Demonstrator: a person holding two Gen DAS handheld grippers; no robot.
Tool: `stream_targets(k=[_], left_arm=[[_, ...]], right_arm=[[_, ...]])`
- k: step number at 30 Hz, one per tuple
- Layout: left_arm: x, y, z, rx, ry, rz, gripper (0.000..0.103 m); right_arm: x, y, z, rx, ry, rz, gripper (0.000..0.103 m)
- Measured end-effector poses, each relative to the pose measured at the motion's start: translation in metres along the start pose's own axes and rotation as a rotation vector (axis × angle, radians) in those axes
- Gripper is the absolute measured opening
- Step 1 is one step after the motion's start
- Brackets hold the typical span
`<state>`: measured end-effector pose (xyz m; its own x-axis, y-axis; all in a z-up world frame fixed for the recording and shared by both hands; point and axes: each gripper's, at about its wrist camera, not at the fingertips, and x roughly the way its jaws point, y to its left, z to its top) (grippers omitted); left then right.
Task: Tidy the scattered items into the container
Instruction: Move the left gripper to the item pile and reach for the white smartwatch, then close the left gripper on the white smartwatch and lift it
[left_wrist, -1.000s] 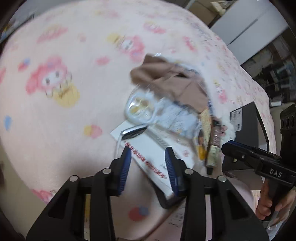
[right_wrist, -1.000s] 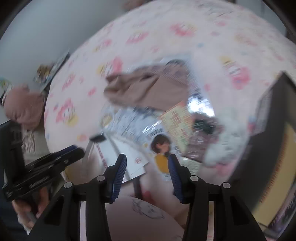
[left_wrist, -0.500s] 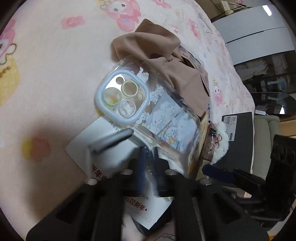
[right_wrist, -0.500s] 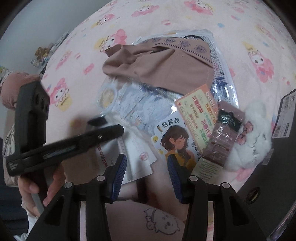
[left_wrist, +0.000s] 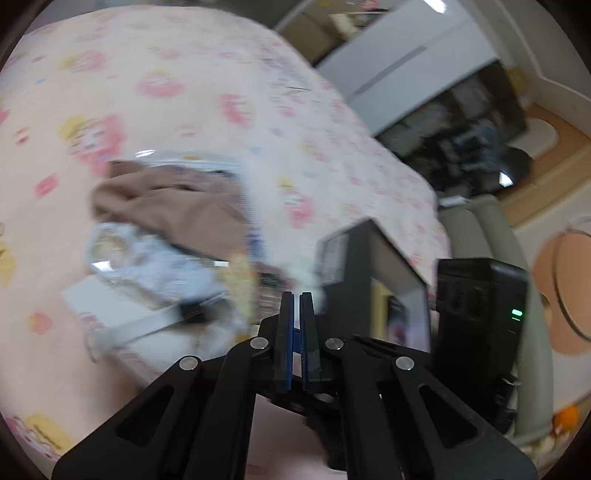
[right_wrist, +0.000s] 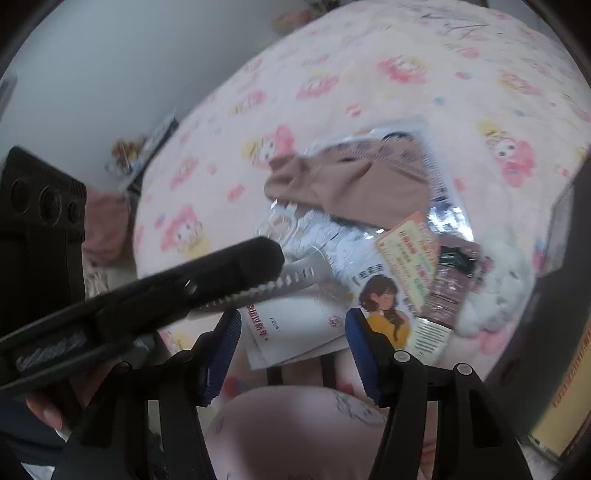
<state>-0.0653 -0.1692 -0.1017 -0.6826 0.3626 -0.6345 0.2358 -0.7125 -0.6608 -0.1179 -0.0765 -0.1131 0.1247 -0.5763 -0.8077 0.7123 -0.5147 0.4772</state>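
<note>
Scattered on the pink bedspread are a brown garment (right_wrist: 354, 188) in clear wrap, a clear phone case (right_wrist: 295, 229), a white card (right_wrist: 295, 328), a girl-picture card (right_wrist: 384, 306), a leaflet (right_wrist: 410, 251), a brown sachet (right_wrist: 450, 291) and a white plush (right_wrist: 498, 288). A white toothed strip (right_wrist: 306, 273) shows just past the left gripper's tip. My left gripper (left_wrist: 296, 295) is shut, raised, with nothing seen between its pads. The black box (left_wrist: 369, 266) stands open to its right. My right gripper (right_wrist: 293, 317) hovers over the cards, jaws opening, nothing between them.
The pink cartoon-print bedspread (left_wrist: 184, 74) runs to a grey wall (right_wrist: 92, 74). A white wardrobe (left_wrist: 406, 55), dark shelves and a beige seat (left_wrist: 480, 229) lie beyond the bed. A hand (right_wrist: 48, 406) grips the left tool. A pink rounded lump (right_wrist: 295, 424) sits below the right gripper.
The left gripper closed its jaws down by the white card, then rose and swung right towards the black box. The right gripper's jaws widened and it lifted slightly.
</note>
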Motion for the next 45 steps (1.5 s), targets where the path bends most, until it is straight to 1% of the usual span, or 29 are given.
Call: stream_targets(k=[3,4,6,7,8,10,11,14,16,17,18,21,23,24,25,29,32,34,35,37,38,39,40,41,42,43,45], left_arm=[[0.009,-0.037,-0.001,0.077,0.013,-0.021,0.001],[0.014,-0.049,-0.001,0.105,0.017,-0.011,0.001],[0.02,-0.06,0.002,0.138,0.019,0.039,0.001],[0.022,-0.06,0.004,0.141,0.021,0.059,0.001],[0.022,-0.055,0.005,0.144,0.024,0.085,0.001],[0.021,-0.036,0.004,0.137,0.036,0.156,0.001],[0.019,-0.023,0.001,0.122,0.045,0.18,0.001],[0.012,0.028,-0.01,0.03,0.065,0.244,0.002],[0.009,0.062,-0.019,-0.037,0.081,0.291,0.005],[0.008,0.077,-0.024,-0.07,0.095,0.296,0.006],[0.009,0.091,-0.028,-0.105,0.112,0.284,0.01],[0.012,0.123,-0.039,-0.222,0.145,0.215,0.024],[0.016,0.132,-0.041,-0.256,0.16,0.196,0.025],[0.019,0.134,-0.04,-0.249,0.163,0.207,0.025],[0.02,0.133,-0.038,-0.229,0.162,0.226,0.028],[0.027,0.124,-0.033,-0.124,0.186,0.322,0.03],[0.02,0.12,-0.034,-0.085,0.162,0.364,0.031],[0.016,0.122,-0.035,-0.07,0.146,0.415,0.031],[0.017,0.126,-0.035,-0.071,0.15,0.424,0.031],[0.021,0.133,-0.038,-0.086,0.167,0.419,0.031],[0.024,0.135,-0.04,-0.088,0.177,0.411,0.031],[0.028,0.136,-0.043,-0.078,0.184,0.406,0.026],[0.032,0.135,-0.045,-0.061,0.185,0.412,0.007],[0.035,0.133,-0.046,-0.053,0.187,0.423,0.005],[0.036,0.132,-0.046,-0.055,0.186,0.425,0.003],[0.034,0.129,-0.045,-0.057,0.179,0.415,0.003],[0.025,0.116,-0.041,-0.037,0.144,0.386,0.002]], right_arm=[[-0.028,-0.008,-0.007,0.03,-0.067,-0.01,0.055],[-0.042,-0.014,-0.009,0.037,-0.097,-0.021,0.055],[-0.065,-0.025,-0.012,0.054,-0.14,-0.068,0.055],[-0.074,-0.031,-0.014,0.065,-0.149,-0.097,0.055],[-0.079,-0.036,-0.015,0.07,-0.141,-0.106,0.055],[-0.077,-0.04,-0.019,0.066,-0.09,-0.09,0.055],[-0.073,-0.041,-0.021,0.057,-0.063,-0.091,0.055],[-0.052,-0.035,-0.024,0.024,-0.001,-0.108,0.055],[-0.035,-0.032,-0.022,0.017,0.032,-0.101,0.055],[-0.027,-0.032,-0.022,0.017,0.047,-0.094,0.055],[-0.019,-0.031,-0.022,0.019,0.065,-0.087,0.055],[0.003,-0.029,-0.017,0.024,0.11,-0.073,0.055],[0.019,-0.028,-0.011,0.026,0.146,-0.055,0.055],[0.027,-0.028,-0.007,0.026,0.17,-0.049,0.055],[0.034,-0.028,-0.004,0.022,0.195,-0.052,0.055],[0.068,-0.029,0.007,-0.031,0.315,-0.071,0.055],[0.087,-0.026,0.009,-0.085,0.382,-0.101,0.055],[0.096,-0.022,0.009,-0.12,0.412,-0.091,0.055],[0.102,-0.021,0.009,-0.135,0.427,-0.093,0.055],[0.112,-0.02,0.009,-0.154,0.451,-0.113,0.055],[0.116,-0.019,0.009,-0.163,0.458,-0.123,0.053],[0.12,-0.018,0.008,-0.176,0.462,-0.137,0.051],[0.122,-0.017,0.007,-0.19,0.461,-0.151,0.039],[0.123,-0.017,0.006,-0.197,0.459,-0.153,0.025],[0.123,-0.017,0.005,-0.19,0.458,-0.135,0.018],[0.123,-0.017,0.003,-0.182,0.45,-0.124,0.014],[0.116,-0.017,0.0,-0.178,0.415,-0.13,0.009]])
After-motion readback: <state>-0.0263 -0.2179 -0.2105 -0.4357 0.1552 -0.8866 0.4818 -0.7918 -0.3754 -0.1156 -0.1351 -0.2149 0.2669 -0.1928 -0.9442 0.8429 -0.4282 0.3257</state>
